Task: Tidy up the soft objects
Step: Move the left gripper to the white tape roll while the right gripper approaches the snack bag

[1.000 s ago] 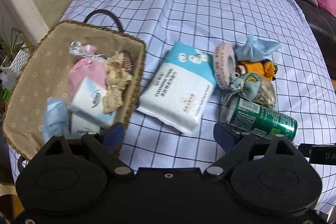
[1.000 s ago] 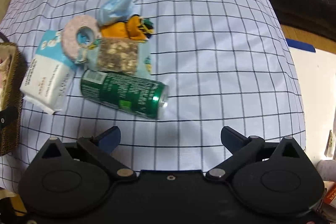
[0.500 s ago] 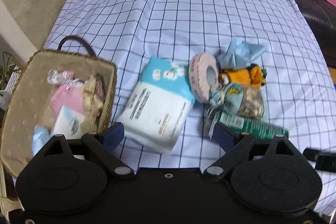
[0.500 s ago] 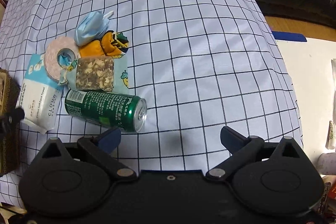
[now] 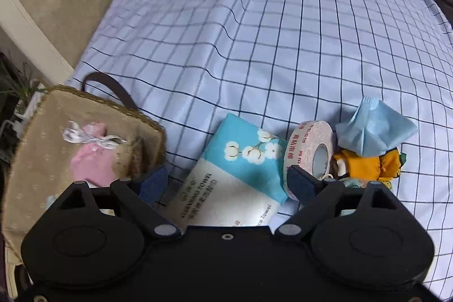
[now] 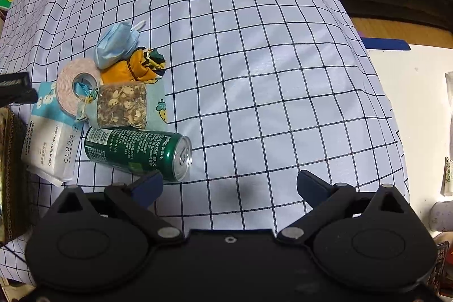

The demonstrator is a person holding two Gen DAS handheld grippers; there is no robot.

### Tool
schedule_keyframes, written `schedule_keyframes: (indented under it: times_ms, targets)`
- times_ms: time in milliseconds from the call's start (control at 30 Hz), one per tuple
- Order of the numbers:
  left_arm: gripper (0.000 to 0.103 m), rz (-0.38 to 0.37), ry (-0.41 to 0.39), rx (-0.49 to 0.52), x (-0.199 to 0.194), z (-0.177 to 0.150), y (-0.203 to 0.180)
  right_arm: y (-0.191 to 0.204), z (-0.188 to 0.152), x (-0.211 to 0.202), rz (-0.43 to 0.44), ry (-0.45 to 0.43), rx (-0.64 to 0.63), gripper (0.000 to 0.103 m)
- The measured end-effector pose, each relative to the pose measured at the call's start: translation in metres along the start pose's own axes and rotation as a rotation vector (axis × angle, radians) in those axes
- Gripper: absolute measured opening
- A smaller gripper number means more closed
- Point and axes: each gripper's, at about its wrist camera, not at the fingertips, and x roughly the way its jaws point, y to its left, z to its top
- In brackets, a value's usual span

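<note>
Left tool (image 5: 228, 179) – matte black body, two round domed housings, angled linkage arms with silver pivot rivets, small centre screw, dark blue padded fingertips (image 5: 155, 179), right tool (image 6: 229, 184) – identical build, blue pads (image 6: 148, 184)

One towel pack (image 5: 237, 174), one tape roll (image 5: 308, 154), one can (image 6: 136, 152), one basket (image 5: 36, 132), three pouches (image 6: 121, 109).

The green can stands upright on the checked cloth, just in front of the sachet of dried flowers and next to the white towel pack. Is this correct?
Not quite. The green can lies on its side, not upright; the right wrist view shows its pull-tab end facing sideways. It does rest on the checked cloth, in front of the sachet and next to the towel pack.
</note>
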Motion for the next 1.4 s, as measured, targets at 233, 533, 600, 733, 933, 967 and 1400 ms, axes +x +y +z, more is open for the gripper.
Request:
schedule_keyframes:
  times_ms: [233, 533, 600, 733, 933, 967, 1400]
  targets:
    - [0.088, 0.042, 0.033, 0.018, 0.025, 0.006, -0.012, 0.008, -0.003, 0.003, 0.011, 0.015, -0.017, 0.101]
    - [0.086, 0.053, 0.013, 0.001, 0.036, 0.012, -0.018, 0.006, -0.003, 0.002, 0.004, 0.01, -0.02, 0.101]
    - [0.086, 0.037, -0.009, -0.003, 0.034, 0.013, -0.021, 0.006, -0.003, 0.003, 0.001, 0.012, -0.021, 0.101]
    - [0.086, -0.059, -0.027, -0.034, 0.027, 0.015, -0.023, 0.009, -0.005, 0.003, -0.004, 0.01, -0.027, 0.101]
    - [0.087, -0.223, -0.007, -0.053, 0.023, 0.017, -0.038, 0.012, -0.005, 0.002, -0.007, -0.006, -0.035, 0.101]
    - [0.087, -0.237, 0.004, -0.035, 0.024, 0.016, -0.044, 0.013, -0.005, 0.001, -0.01, -0.009, -0.036, 0.101]
    - [0.086, -0.329, 0.034, -0.034, 0.026, 0.018, -0.038, 0.007, 0.005, 0.0, -0.03, -0.053, -0.03, 0.101]
